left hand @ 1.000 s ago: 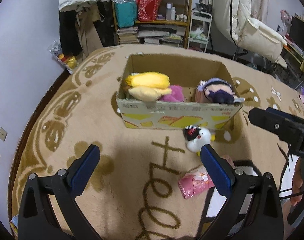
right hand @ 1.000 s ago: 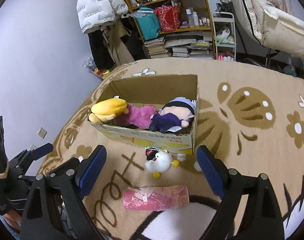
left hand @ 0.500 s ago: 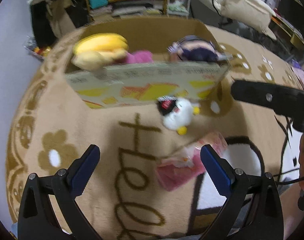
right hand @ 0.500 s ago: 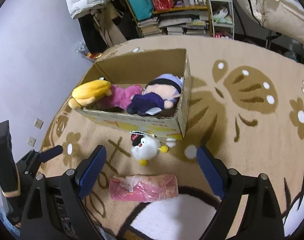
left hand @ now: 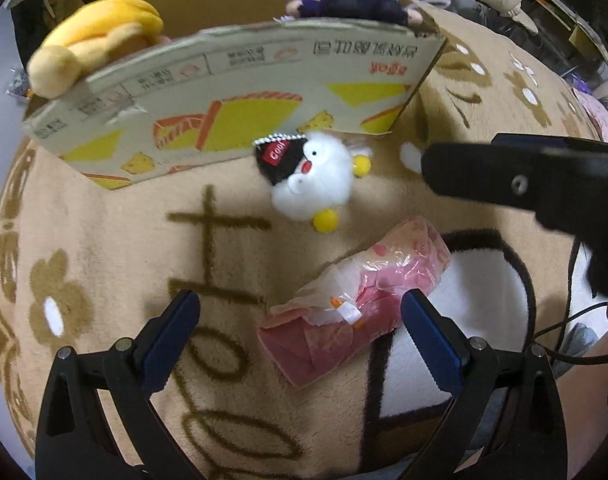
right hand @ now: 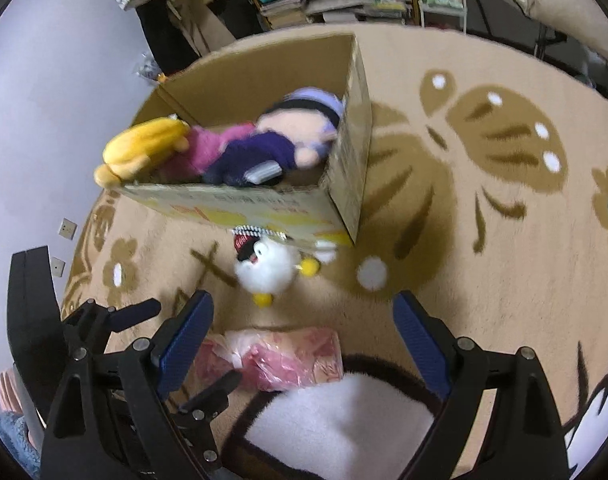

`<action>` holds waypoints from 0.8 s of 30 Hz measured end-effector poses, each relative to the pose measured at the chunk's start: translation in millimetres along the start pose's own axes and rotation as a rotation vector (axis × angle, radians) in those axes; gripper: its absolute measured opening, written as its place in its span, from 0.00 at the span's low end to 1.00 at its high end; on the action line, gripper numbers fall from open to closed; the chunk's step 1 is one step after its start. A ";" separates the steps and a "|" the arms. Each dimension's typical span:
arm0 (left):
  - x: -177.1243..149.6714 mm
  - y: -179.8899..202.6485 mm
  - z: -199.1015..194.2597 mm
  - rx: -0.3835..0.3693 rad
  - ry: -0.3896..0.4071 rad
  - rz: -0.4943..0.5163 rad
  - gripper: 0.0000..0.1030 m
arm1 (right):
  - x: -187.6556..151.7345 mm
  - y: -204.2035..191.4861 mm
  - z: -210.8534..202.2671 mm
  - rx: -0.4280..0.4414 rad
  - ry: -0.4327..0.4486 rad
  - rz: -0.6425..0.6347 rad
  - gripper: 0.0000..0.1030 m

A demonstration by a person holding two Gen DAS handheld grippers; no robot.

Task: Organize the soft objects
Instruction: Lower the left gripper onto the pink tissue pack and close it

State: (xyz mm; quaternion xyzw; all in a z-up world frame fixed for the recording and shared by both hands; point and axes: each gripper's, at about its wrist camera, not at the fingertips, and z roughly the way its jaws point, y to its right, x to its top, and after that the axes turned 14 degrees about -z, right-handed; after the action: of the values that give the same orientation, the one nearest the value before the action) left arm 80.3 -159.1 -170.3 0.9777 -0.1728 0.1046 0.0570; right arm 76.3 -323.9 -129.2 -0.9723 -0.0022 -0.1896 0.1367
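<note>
The pink pack lies on the rug, between the left gripper's spread, empty jaws, long axis running 8 to 2 o'clock, so left looks nearer than the right gripper, also spread wide.

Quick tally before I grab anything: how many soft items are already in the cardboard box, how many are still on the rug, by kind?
Plush toys in the cardboard box: 3 (yellow plush, pink plush, purple doll)
Plush toys on the rug: 1 (white chick plush)
Pink plastic-wrapped packs on the rug: 1 (pink pack)
Total: 5
</note>
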 end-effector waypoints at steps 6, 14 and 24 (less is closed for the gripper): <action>3.4 4.1 16.4 -0.030 -0.042 -0.009 0.97 | -5.1 4.4 15.1 -0.026 -0.059 -0.012 0.93; -0.4 10.5 35.4 -0.101 -0.115 -0.010 0.97 | -9.3 18.7 25.1 -0.025 -0.082 0.026 0.93; -5.4 31.2 54.8 -0.032 -0.091 0.064 0.97 | -14.6 29.3 36.8 -0.033 -0.124 0.041 0.93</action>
State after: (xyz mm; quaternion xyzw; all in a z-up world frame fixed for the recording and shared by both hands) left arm 74.5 -194.6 -222.4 0.9744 -0.2080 0.0591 0.0613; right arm 78.0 -341.5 -175.2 -0.9841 0.0124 -0.1261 0.1243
